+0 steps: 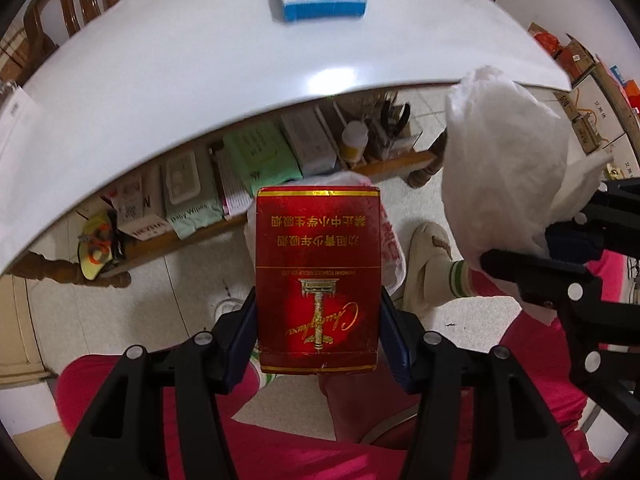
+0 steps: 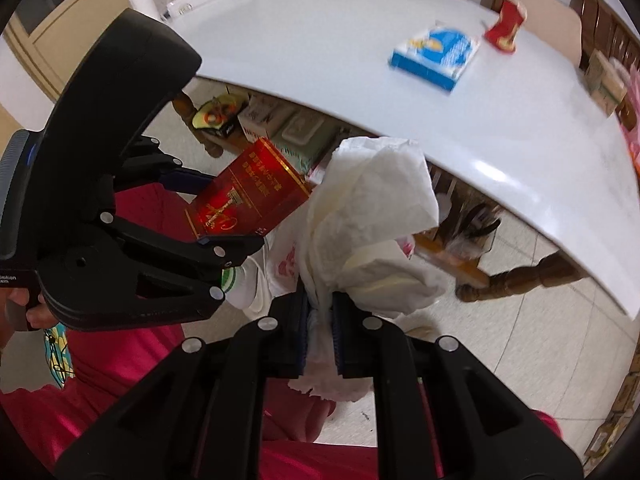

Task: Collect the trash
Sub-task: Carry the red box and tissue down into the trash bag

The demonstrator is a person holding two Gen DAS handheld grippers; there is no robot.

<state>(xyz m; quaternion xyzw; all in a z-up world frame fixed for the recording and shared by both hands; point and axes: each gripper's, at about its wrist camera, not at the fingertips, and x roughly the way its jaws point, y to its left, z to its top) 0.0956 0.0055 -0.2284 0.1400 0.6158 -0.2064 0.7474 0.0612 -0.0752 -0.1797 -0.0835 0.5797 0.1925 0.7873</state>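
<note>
- Our left gripper (image 1: pixel 318 320) is clamped on a red cigarette pack (image 1: pixel 318 276), held out past the near edge of the white table (image 1: pixel 200 80).
- Our right gripper (image 2: pixel 320 320) pinches a crumpled white tissue (image 2: pixel 372 208), just right of the pack.
- A blue box (image 2: pixel 434 56) and a red paper cup (image 2: pixel 506 26) sit far across the table.

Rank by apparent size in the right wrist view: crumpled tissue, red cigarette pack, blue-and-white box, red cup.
1. crumpled tissue, nearest the camera, so its lead is partly closeness
2. red cigarette pack
3. blue-and-white box, farther off on the table
4. red cup
</note>
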